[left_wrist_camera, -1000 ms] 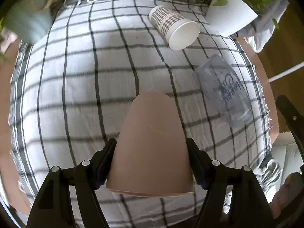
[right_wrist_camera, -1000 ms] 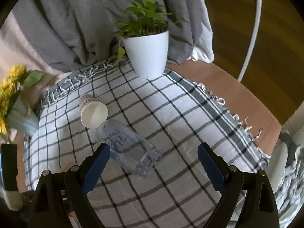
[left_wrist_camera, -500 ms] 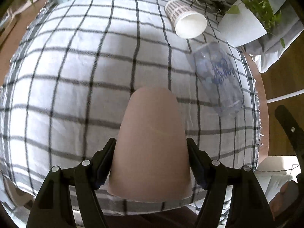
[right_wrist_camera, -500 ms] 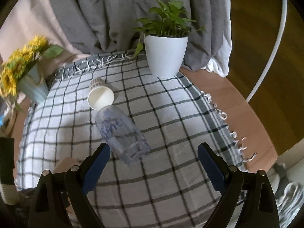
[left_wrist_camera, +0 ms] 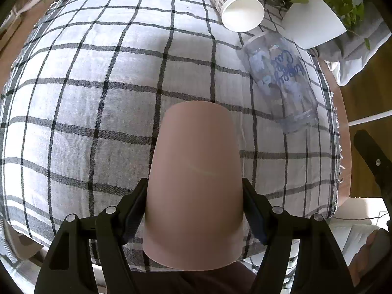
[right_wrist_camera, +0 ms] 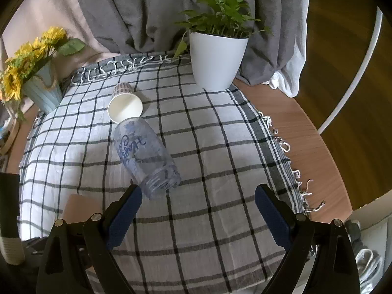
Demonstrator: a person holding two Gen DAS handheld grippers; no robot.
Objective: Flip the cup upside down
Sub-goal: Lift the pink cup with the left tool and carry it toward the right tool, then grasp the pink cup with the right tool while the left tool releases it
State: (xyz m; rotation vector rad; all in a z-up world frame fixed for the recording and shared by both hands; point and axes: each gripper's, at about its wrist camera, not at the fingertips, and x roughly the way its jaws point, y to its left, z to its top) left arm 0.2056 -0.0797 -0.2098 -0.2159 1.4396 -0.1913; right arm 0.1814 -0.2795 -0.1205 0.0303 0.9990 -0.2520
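Observation:
My left gripper is shut on a plain pink cup, its closed base pointing away from me and its wide rim nearest the camera, held over the checked tablecloth. The cup's edge also shows in the right wrist view. A clear glass with blue writing lies on its side at the right. A checked paper cup lies on its side behind it. My right gripper is open and empty, just short of the glass.
A white pot with a green plant stands at the back right. A pale blue vase of yellow flowers stands at the back left. The bare wooden table edge runs along the right. Grey cloth hangs behind.
My left gripper has tilted and drawn back with the pink cup, which now looks more upright over the cloth. My right gripper has moved closer to the clear glass.

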